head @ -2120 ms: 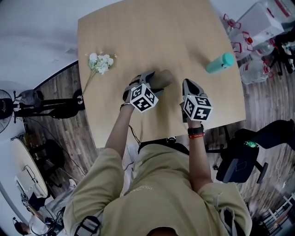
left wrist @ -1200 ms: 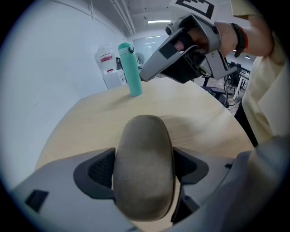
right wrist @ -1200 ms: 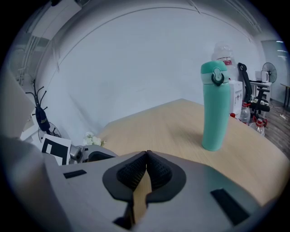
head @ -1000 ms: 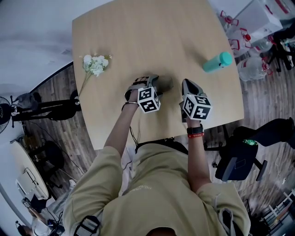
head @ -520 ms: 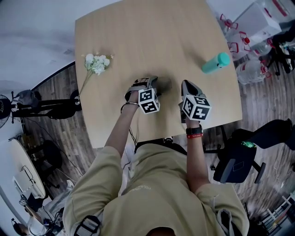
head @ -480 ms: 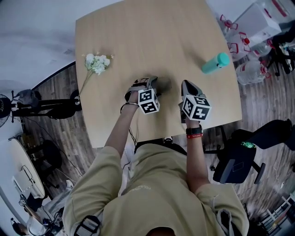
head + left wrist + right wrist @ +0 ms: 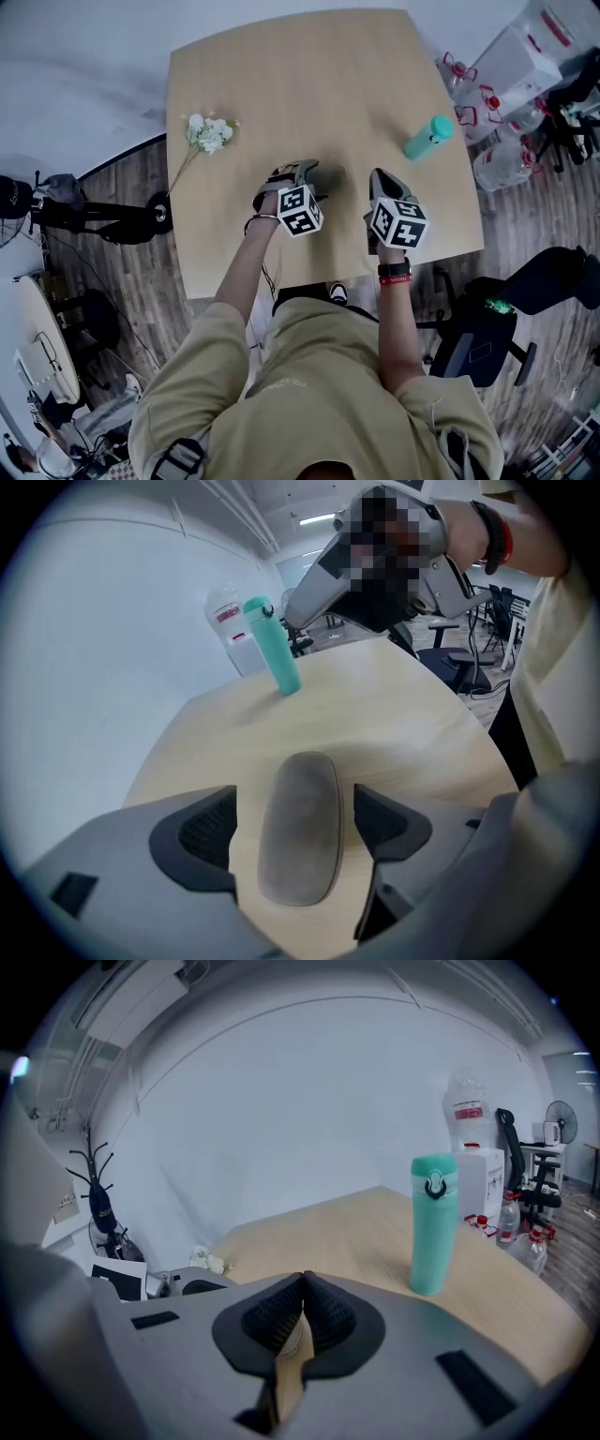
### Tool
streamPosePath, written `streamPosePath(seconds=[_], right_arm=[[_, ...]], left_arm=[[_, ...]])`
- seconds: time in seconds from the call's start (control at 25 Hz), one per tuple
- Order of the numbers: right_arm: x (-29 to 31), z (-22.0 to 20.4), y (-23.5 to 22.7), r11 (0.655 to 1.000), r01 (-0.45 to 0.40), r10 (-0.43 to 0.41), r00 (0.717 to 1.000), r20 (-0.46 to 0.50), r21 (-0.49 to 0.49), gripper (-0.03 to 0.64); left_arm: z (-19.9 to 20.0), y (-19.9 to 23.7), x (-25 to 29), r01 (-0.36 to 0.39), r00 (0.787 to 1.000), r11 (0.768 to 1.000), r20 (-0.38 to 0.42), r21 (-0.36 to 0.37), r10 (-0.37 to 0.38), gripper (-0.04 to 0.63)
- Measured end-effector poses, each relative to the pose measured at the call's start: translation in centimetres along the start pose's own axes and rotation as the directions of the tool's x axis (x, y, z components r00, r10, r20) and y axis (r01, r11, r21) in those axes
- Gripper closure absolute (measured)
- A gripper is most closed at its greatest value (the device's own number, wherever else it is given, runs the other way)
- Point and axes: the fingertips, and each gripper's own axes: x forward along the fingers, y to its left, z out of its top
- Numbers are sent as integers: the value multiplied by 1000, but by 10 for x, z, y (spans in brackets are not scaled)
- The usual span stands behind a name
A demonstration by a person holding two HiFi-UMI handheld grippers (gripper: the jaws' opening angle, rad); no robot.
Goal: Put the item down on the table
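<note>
A grey oval item (image 7: 300, 827), flat and smooth, lies on the light wooden table (image 7: 309, 84) between the jaws of my left gripper (image 7: 295, 808). Bare wood shows on both sides of the item, so the jaws are open and do not touch it. In the head view the grey item (image 7: 330, 176) sits just past the left gripper (image 7: 309, 171), near the table's middle. My right gripper (image 7: 380, 178) hovers to the item's right, close to the front edge. Its pads (image 7: 302, 1312) are pressed together with nothing between them.
A teal bottle (image 7: 428, 137) stands upright at the table's right side and also shows in both gripper views, teal bottle (image 7: 273, 645) and teal bottle (image 7: 432, 1222). A sprig of white flowers (image 7: 208, 133) lies by the left edge. Water jugs and office chairs stand off the table's right.
The left gripper has turned a little and settled at the table with the item at its tips. The right gripper has hardly moved. The head camera has shifted slightly.
</note>
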Motion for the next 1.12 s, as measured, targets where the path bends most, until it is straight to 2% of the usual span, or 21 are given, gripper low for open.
streamPosePath(seconds=[0.08,0.24,0.48,0.6,0.76,1.0,1.12], right_arm=[[-12,5,4,1000,-7,7,1000,16,-11,601],[-40,12,14,999,-28,30,999,43,-37,601],[-84,22,28,996,-62,68,994,83,-69,601],[-103,30,35,993,-80,90,990,107,-91,601],[-130,37,40,989,-95,111,984,140,-116,601],[-165,41,42,985,-98,121,980,158,-143,601],[-181,40,41,983,-104,129,977,172,-151,601]], left_arm=[[8,-3,-15,-21,1000,999,20,-26,21,229],[24,-9,-51,-68,994,990,76,-122,78,230],[45,-18,-106,-145,974,953,133,-267,186,230],[55,-20,-135,-170,956,916,163,-364,243,230],[66,-27,-171,-203,921,850,199,-486,334,232],[79,-31,-219,-266,864,773,214,-576,457,235],[91,-34,-249,-299,819,730,228,-615,527,287]])
